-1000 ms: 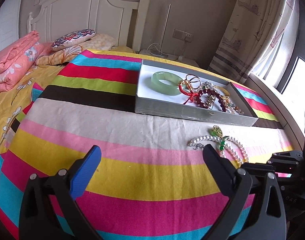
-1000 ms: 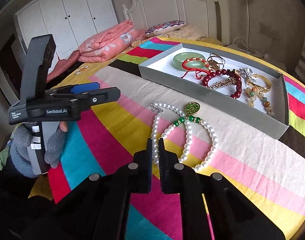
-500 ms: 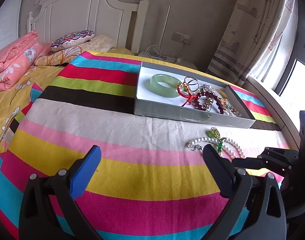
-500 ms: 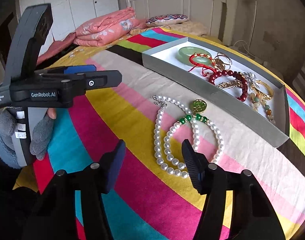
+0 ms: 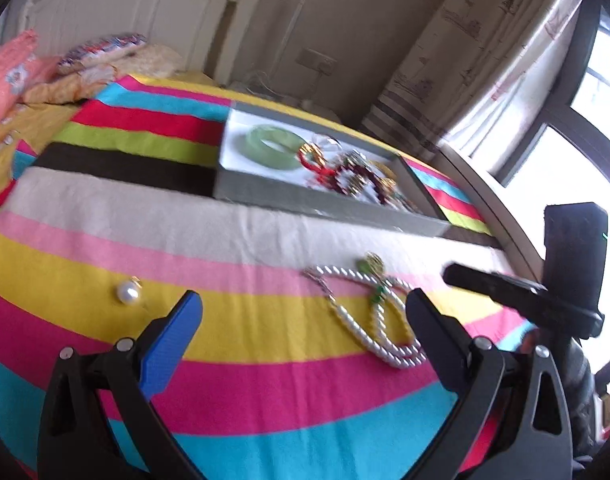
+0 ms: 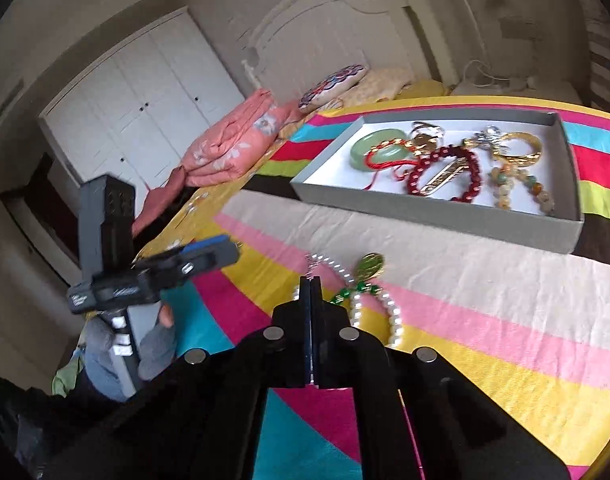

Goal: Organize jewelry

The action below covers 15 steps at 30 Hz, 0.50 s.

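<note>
Left wrist view: your left gripper (image 5: 303,314) is spread wide and holds nothing. It hovers above the striped bedspread (image 5: 265,392). A pearl necklace (image 5: 371,314) with a green and gold pendant lies in loops on the yellow and pink stripes, on the near side of the grey jewelry tray (image 5: 325,204) and apart from it. One loop runs just beside your black fingertip. A single loose pearl earring (image 5: 128,292) sits alone on the yellow stripe, well to the left of the necklace. Inside the tray are a green jade bangle (image 5: 271,146) and a blurred tangle of red and gold pieces. Your other tool reaches in from the right, beyond the necklace.

Right wrist view: your right gripper (image 6: 310,284) has its jaws pressed together. The tips sit at the near left loop of the pearl necklace (image 6: 385,308), but the fingers hide the contact, so whether they pinch the strand cannot be told. The tray (image 6: 433,214) lies beyond the necklace. It holds the jade bangle (image 6: 375,148), a dark red bead bracelet (image 6: 445,170) and a gold bangle (image 6: 519,146).

The necklace likely handles as light, limp and slippery; it will sag and swing when lifted. Pinch the strand itself, between beads, near the pendant, so the loops hang evenly. Lift slowly to clear the tray wall.
</note>
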### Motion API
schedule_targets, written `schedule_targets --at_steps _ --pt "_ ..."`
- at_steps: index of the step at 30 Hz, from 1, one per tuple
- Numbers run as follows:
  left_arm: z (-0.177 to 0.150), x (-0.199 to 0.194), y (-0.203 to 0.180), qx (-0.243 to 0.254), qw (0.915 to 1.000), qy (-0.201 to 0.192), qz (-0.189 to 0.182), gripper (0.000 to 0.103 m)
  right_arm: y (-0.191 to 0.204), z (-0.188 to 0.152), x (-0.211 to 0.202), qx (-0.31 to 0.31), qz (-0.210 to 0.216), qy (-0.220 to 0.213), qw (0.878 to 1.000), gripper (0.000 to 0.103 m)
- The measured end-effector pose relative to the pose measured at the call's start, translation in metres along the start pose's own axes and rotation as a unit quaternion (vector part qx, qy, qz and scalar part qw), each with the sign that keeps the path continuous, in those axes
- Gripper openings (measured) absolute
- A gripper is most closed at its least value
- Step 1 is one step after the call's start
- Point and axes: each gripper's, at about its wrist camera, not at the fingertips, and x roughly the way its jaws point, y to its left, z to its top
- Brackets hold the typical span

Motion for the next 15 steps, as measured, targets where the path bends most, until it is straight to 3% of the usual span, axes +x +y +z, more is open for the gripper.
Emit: schedule_targets --at_steps 4,6,10,12,13,14,15 --pt "-0.012 0.008 -0.023 0.039 0.9986 0.035 0.007 0.101 -0.004 -0.001 -0.006 0.007 -0.028 0.003 1.0 0.013" --pt "-0.011 0.018 -0.034 0.051 0.9974 0.046 0.019 0.101 -0.006 -0.003 -0.007 0.012 -0.042 0.008 0.999 0.013" --pt "-0.009 0.05 -0.059 0.095 0.9877 0.073 0.1 0.097 -0.012 -0.006 -0.01 0.016 -0.063 0.017 0.998 0.013" --pt "-0.012 0.056 -0.074 0.144 0.9791 0.071 0.125 0.059 -0.016 -0.009 -0.018 0.021 -0.065 0.01 0.998 0.013" --pt "-0.016 0.057 -0.08 0.17 0.9738 0.068 0.134 0.022 -0.019 -0.01 -0.022 0.024 -0.068 0.007 0.997 0.013" --pt "-0.02 0.058 -0.086 0.19 0.9703 0.068 0.134 0.014 -0.022 -0.011 -0.023 0.028 -0.072 0.006 0.997 0.014" --pt "-0.021 0.057 -0.087 0.193 0.9705 0.068 0.128 0.014 -0.025 -0.012 -0.026 0.035 -0.075 0.006 0.997 0.014"
